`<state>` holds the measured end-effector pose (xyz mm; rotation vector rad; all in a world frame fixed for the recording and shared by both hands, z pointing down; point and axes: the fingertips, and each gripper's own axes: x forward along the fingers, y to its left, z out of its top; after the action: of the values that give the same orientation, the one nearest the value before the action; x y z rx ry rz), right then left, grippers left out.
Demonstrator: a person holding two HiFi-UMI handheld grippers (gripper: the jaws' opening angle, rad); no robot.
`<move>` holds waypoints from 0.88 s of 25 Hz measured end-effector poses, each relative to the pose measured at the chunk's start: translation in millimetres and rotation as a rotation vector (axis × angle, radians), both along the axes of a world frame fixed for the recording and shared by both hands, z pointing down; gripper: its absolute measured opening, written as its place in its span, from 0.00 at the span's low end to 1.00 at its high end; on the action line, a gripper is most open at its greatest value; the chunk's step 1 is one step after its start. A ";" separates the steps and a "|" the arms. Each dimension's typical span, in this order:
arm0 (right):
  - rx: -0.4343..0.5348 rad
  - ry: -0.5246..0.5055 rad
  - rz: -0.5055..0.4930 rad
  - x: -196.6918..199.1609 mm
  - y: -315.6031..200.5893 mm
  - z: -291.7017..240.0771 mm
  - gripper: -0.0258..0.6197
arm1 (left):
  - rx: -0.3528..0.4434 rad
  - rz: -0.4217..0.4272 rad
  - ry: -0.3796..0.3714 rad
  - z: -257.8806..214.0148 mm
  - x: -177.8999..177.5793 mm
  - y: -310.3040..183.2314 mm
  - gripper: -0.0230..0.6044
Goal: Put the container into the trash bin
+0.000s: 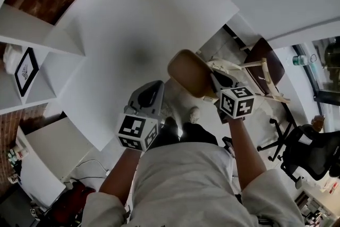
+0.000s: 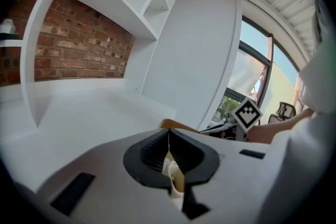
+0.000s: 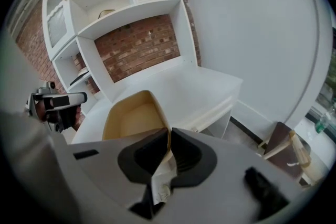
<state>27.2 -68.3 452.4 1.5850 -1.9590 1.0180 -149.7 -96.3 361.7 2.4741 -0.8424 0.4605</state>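
The container [image 1: 187, 72] is already off the counter [image 1: 117, 34] and hangs in the air over the floor [image 1: 178, 97], just past the counter's edge. The right gripper [image 1: 215, 85] has its jaws closed narrow on the rim. The left gripper [image 1: 158, 87] has its jaws closed too, probably on the opposite rim, though this is not clear. No trash bin shows in any view, so finding it and dropping the container remain. The counter edge is close on the left, and a wooden chair [image 1: 263, 74] stands near on the right; the floor between is open.
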 end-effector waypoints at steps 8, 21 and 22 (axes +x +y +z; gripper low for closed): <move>-0.003 -0.004 0.096 67.7 52.5 1.1 0.10 | 0.002 0.092 -0.008 -4.8 66.7 38.4 0.06; -0.004 -0.007 0.182 143.9 129.8 3.2 0.10 | 0.018 0.164 -0.025 -13.7 140.1 93.7 0.06; -0.005 -0.008 0.187 149.2 135.8 3.8 0.10 | 0.019 0.167 -0.026 -13.8 145.1 97.7 0.06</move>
<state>176.4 67.5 456.2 1.7899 -1.8380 1.1009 -4.6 1.3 348.0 2.5728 -0.6549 0.5465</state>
